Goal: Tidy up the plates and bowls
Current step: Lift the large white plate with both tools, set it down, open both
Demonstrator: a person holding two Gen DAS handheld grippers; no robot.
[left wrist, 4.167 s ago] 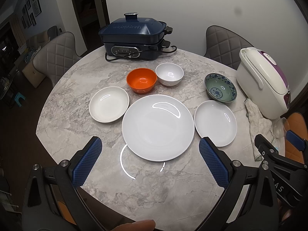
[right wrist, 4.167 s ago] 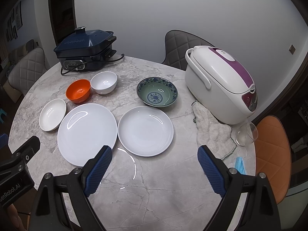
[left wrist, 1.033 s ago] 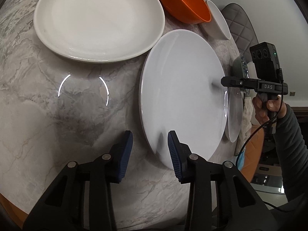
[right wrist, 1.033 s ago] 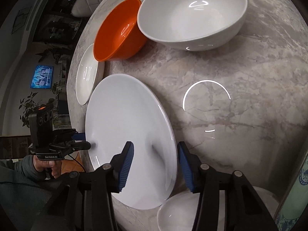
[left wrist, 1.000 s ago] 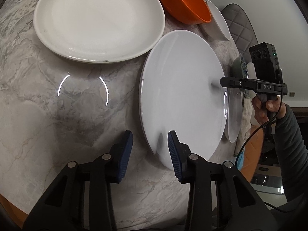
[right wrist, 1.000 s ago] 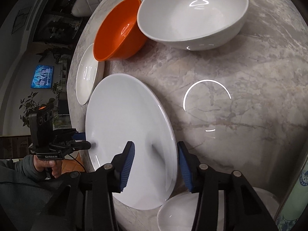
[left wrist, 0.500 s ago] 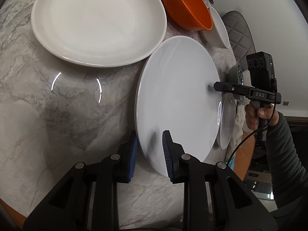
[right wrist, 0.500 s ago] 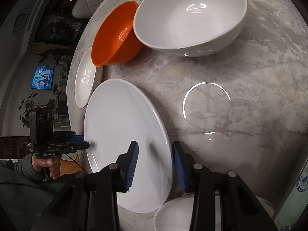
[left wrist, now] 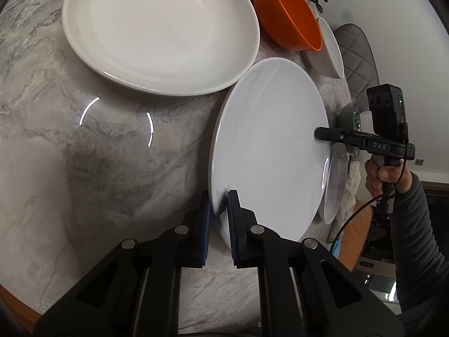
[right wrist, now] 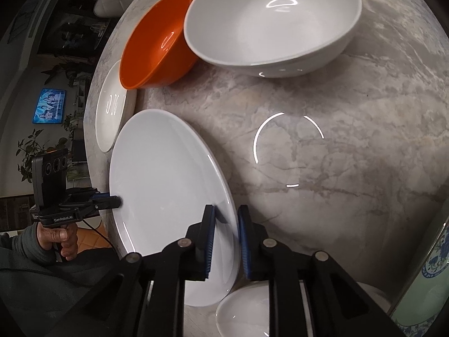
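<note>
The large white plate [left wrist: 269, 146] lies in the middle of the marble table [left wrist: 98, 154]. My left gripper [left wrist: 218, 206] is shut on its near rim. My right gripper [right wrist: 226, 219] straddles the opposite rim of the same plate [right wrist: 162, 191], jaws nearly closed on it. It also shows in the left wrist view [left wrist: 320, 134], touching the plate's far edge. A small white plate [left wrist: 160, 31] lies to the left. An orange bowl [right wrist: 157, 45] and a white bowl [right wrist: 272, 19] stand behind. Another small white plate [right wrist: 247, 309] lies partly under the large plate's right side.
A green patterned bowl [right wrist: 429, 280] stands at the far right edge of the right wrist view. A cloth [left wrist: 350, 185] lies beyond the plates. A grey chair [left wrist: 362, 53] stands behind the table. The table edge [left wrist: 16, 295] is close on my left.
Both grippers have closed from wide open onto opposite rims of the large plate, the left one fully. The large plate's edge has shifted slightly toward the small left plate.
</note>
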